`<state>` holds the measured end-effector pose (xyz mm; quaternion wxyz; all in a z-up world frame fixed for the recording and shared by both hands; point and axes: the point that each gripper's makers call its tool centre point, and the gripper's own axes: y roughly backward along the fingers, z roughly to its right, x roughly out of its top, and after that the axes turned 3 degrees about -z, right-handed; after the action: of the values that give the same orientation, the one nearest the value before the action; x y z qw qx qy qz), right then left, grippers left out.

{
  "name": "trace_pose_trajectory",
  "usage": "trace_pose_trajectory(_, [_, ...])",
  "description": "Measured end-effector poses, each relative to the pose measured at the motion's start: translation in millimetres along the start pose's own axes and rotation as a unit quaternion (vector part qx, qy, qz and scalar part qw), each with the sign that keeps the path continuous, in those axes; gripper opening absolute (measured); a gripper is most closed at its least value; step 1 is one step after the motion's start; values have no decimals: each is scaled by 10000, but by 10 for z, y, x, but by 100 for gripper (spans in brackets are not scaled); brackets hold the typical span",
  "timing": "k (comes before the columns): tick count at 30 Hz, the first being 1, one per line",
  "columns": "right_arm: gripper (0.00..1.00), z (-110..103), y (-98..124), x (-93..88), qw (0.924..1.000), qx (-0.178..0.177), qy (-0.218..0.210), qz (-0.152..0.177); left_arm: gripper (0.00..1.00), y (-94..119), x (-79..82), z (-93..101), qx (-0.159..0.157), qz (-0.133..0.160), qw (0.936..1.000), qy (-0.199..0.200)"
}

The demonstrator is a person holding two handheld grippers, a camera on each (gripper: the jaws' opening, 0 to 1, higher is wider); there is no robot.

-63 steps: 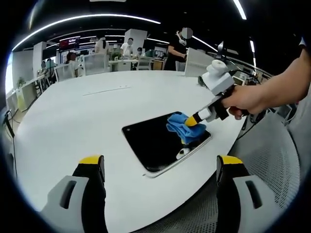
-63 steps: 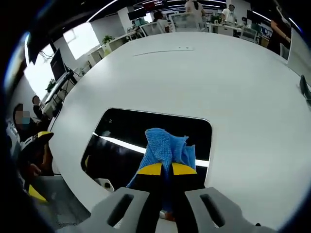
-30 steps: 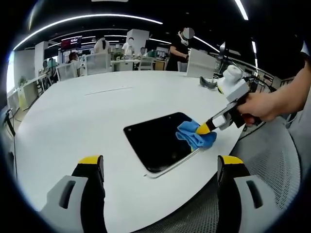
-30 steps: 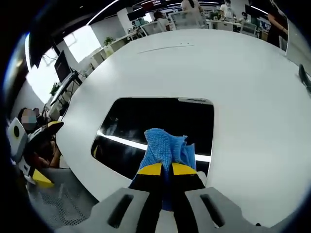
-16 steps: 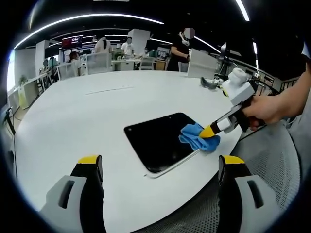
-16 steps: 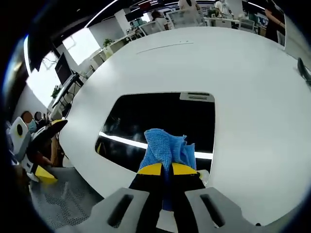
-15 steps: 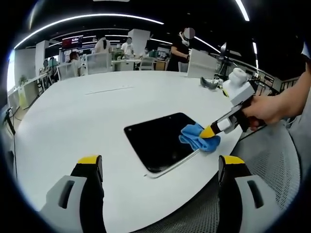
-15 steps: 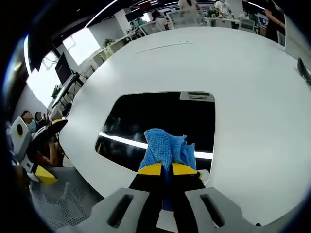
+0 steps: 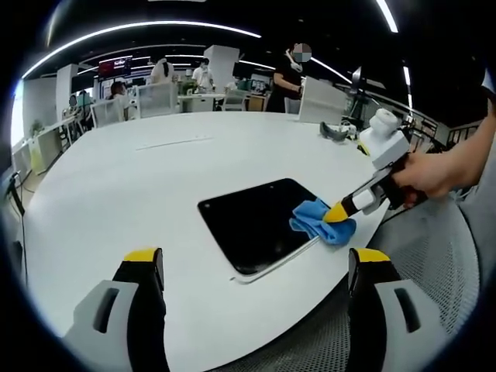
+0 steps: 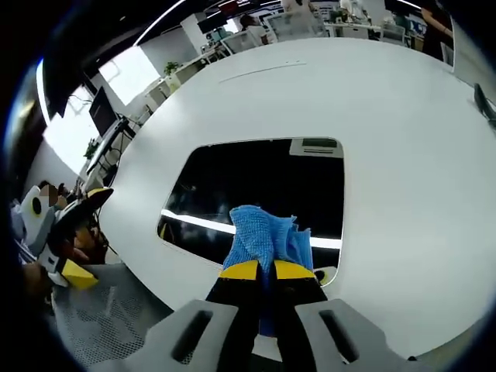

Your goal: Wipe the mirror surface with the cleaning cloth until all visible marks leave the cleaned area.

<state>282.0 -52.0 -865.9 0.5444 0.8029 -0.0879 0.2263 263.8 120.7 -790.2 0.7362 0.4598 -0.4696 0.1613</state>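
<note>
Lying flat near the white table's (image 9: 116,194) rim, the mirror (image 9: 252,221) has open tabletop beyond it. The right gripper (image 9: 339,214), jaws clamped on the blue cloth (image 10: 267,236), presses it at the mirror's corner nearest the table edge. Since two seconds ago the cloth has slid from mid-glass toward that corner. The left gripper (image 9: 256,267) hovers with jaws wide apart. Office desks and people stand far behind.
</note>
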Motion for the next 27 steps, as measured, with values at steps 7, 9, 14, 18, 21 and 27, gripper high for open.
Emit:
trace_pose_trajectory(7, [0, 4, 4, -3, 10000, 75, 49, -9, 99, -6, -3, 3, -6, -17, 10000, 3])
trace_pose_trajectory(9, [0, 13, 12, -10, 10000, 68, 67, -16, 99, -5, -1, 2, 3, -12, 10000, -14])
trace_pose_trajectory(14, [0, 38, 21, -16, 9999, 107, 76, -17, 98, -8, -5, 0, 8, -18, 10000, -7])
trace_pose_trajectory(18, [0, 34, 21, -18, 9999, 138, 91, -23, 98, -9, -9, -3, 13, -16, 10000, -13])
trace_pose_trajectory(21, [0, 49, 28, -19, 9999, 138, 92, -31, 98, -6, -7, -1, 17, -22, 10000, -14])
trace_pose_trajectory(27, [0, 115, 50, -18, 9999, 131, 54, -28, 98, -5, -5, 1, 15, -16, 10000, -21])
